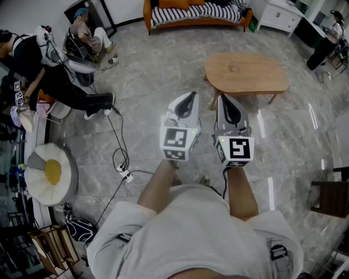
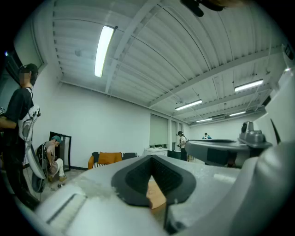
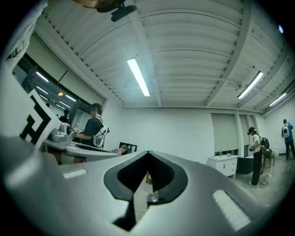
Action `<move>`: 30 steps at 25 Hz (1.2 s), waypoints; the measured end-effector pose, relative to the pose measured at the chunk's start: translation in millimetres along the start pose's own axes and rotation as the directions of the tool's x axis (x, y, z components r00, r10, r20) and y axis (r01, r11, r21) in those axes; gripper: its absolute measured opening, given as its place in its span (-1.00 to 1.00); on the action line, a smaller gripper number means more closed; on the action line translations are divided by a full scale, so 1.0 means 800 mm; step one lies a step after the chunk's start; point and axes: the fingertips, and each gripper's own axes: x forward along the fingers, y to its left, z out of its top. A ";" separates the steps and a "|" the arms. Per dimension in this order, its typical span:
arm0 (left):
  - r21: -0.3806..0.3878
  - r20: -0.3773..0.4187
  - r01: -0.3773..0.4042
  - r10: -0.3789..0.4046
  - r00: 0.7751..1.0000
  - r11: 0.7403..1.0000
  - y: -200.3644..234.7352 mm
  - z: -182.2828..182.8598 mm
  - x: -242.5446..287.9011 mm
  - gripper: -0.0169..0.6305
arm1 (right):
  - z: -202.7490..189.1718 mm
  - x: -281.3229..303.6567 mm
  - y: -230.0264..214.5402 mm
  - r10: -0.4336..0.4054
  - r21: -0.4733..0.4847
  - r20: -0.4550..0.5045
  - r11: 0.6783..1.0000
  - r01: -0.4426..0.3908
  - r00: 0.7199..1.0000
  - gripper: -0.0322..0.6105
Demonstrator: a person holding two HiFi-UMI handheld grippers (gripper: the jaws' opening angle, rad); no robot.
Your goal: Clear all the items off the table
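The oval wooden table [image 1: 256, 76] stands on the marble floor ahead of me, and I make out no items on its top. Both grippers are held side by side at chest height, short of the table's near edge and pointing toward it. My left gripper [image 1: 191, 95] is shut with nothing in it; in the left gripper view its jaws [image 2: 152, 157] meet, with a sliver of the wooden table [image 2: 156, 196] showing through the gap below. My right gripper [image 1: 224, 98] is also shut and empty, its jaws [image 3: 148, 152] closed tip to tip.
An orange striped sofa [image 1: 196, 13] and a white cabinet [image 1: 281, 16] line the far wall. People sit and stand at the left [image 1: 60, 76]; another stands far right [image 1: 327, 46]. A power strip and cable [image 1: 124, 173] lie on the floor, near a round cushion [image 1: 52, 174]. A dark chair [image 1: 332, 199] is at right.
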 end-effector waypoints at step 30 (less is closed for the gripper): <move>0.001 -0.052 0.031 -0.031 0.998 1.000 -0.060 -0.045 0.052 -0.89 | -0.042 -0.025 -0.068 -0.003 0.039 -0.011 0.999 0.003 1.000 -0.88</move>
